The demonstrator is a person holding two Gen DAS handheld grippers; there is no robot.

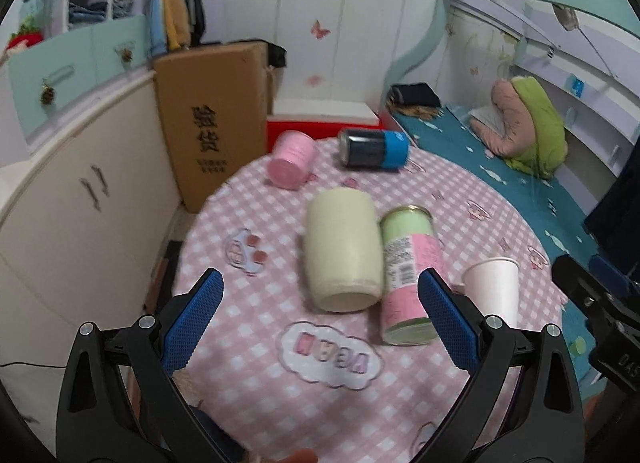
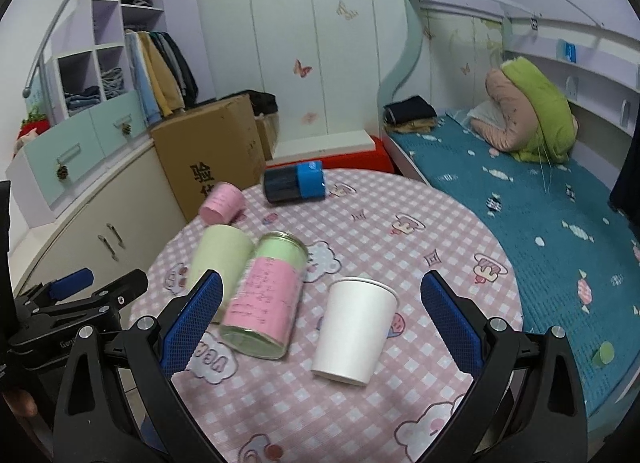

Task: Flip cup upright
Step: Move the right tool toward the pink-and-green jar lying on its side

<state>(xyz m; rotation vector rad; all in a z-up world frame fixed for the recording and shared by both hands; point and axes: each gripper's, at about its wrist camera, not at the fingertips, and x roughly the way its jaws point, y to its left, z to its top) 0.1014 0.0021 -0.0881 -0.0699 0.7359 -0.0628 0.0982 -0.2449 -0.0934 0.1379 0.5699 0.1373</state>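
Cup (image 2: pixel 356 329), white paper, lies tipped beside the green-pink can (image 2: pixel 266 299). I hold my right gripper (image 2: pixel 322 323), fingers apart, around it; closing and righting come next, I judge. Left gripper (image 1: pixel 320 315) hangs open too.

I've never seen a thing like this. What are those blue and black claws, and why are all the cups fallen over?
They are two grabbers a person holds, each carrying a camera. One picture looks along the left gripper, the other along the right gripper. Both are open and hold nothing. On the checked table five things lie on their sides: a white paper cup, a green-and-pink can, a cream cup, a pink cup and a dark can with a blue end. The job is standing a cup up.
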